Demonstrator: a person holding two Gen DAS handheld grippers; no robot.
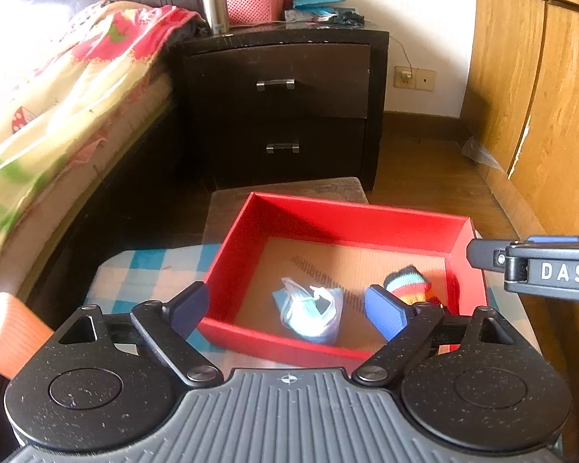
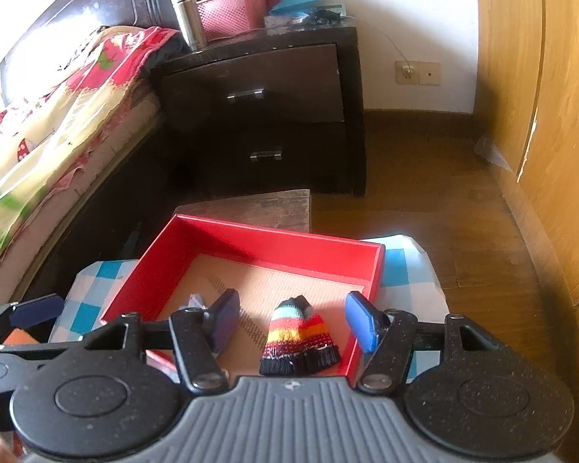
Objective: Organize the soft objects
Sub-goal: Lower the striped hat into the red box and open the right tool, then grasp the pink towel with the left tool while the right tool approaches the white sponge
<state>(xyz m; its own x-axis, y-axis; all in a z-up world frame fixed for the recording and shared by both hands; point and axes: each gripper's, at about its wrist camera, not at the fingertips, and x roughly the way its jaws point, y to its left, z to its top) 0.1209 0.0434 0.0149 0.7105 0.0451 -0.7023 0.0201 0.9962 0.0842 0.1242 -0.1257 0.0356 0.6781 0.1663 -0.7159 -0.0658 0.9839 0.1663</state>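
Observation:
A red box (image 1: 328, 212) with a tan floor stands on a blue-checked cloth (image 1: 150, 270). Inside lie a pale blue face mask bundle (image 1: 310, 314) and a small rainbow-striped knit hat (image 1: 407, 283). My left gripper (image 1: 289, 314) is open and empty, hovering over the box's near edge with the mask between its pads. In the right wrist view the red box (image 2: 258, 237) holds the knit hat (image 2: 297, 337), and my right gripper (image 2: 293, 324) is open and empty just above it. The right gripper also shows in the left wrist view (image 1: 540, 266). The left gripper shows at the right wrist view's left edge (image 2: 31, 314).
A dark nightstand (image 1: 281, 104) carries a steel flask (image 1: 214, 2) and a pink basket (image 1: 251, 0). A bed with a floral quilt (image 1: 50, 96) runs along the left. A wooden wardrobe (image 1: 540, 96) is on the right. A low stool (image 1: 289, 193) sits behind the box. Something orange (image 1: 7, 332) is at the left.

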